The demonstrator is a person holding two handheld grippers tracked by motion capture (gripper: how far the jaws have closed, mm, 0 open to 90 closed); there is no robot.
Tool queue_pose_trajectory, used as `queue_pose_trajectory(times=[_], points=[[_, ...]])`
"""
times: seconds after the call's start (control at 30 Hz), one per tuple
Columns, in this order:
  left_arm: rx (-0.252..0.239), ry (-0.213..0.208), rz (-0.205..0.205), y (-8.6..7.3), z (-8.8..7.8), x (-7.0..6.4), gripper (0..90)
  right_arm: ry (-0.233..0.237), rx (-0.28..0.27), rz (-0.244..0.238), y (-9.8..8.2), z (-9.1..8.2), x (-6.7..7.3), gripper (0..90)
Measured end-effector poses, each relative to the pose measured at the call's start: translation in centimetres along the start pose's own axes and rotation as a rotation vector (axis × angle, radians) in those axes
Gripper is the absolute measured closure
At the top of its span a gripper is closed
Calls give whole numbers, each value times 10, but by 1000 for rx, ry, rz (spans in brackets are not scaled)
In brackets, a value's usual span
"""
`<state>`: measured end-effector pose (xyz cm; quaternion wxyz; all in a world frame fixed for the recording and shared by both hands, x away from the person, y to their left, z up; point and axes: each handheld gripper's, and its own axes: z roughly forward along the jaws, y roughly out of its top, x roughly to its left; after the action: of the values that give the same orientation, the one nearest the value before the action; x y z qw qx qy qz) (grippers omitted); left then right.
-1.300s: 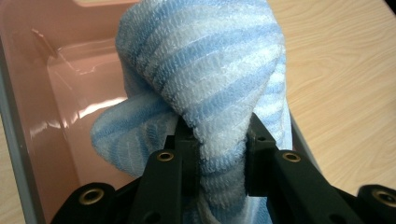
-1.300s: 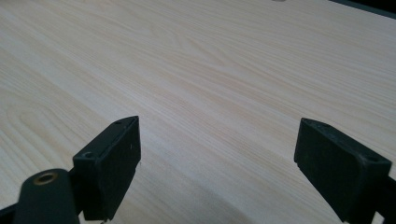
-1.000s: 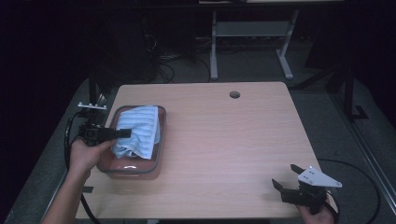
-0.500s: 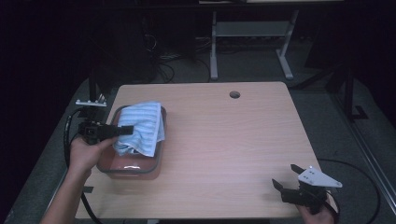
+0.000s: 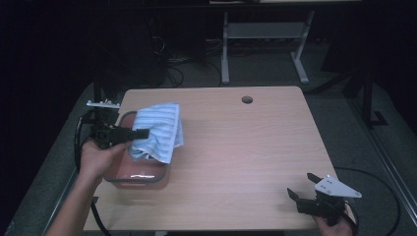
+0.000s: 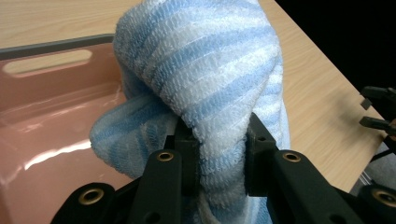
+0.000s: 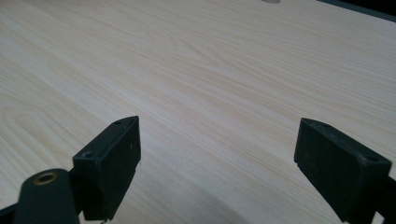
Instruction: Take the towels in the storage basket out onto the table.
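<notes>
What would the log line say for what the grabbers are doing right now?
left gripper: shut on towel, lifted over pink tub | right gripper: open, near table corner, holding nothing

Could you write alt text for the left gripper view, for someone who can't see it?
Two black jaws pinch a fold of a blue-and-white striped towel, lifting it above a translucent pink bin on a light wooden table.

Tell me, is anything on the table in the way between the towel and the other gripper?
Nothing visible is. The left gripper pinches the striped towel over the pink tub. From there to the open right gripper, the high view shows bare table.
</notes>
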<state>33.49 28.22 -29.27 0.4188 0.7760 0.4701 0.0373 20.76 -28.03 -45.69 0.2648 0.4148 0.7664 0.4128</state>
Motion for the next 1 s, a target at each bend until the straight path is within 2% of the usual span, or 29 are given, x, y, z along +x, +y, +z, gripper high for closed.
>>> queue_pose_trajectory(times=[0.27, 0.53, 0.73, 1.0], points=[[13, -23, 25, 6, 10, -10, 719, -1, 0, 3, 0, 0, 0, 142], [20, -43, 34, 12, 21, -19, 720, 0, -3, -1, -1, 0, -2, 142], [23, -54, 45, 17, 28, -25, 719, -1, -5, 13, -3, -1, -4, 142], [45, -70, 62, 23, 42, -33, 720, -3, -4, 14, -3, 0, -5, 142]])
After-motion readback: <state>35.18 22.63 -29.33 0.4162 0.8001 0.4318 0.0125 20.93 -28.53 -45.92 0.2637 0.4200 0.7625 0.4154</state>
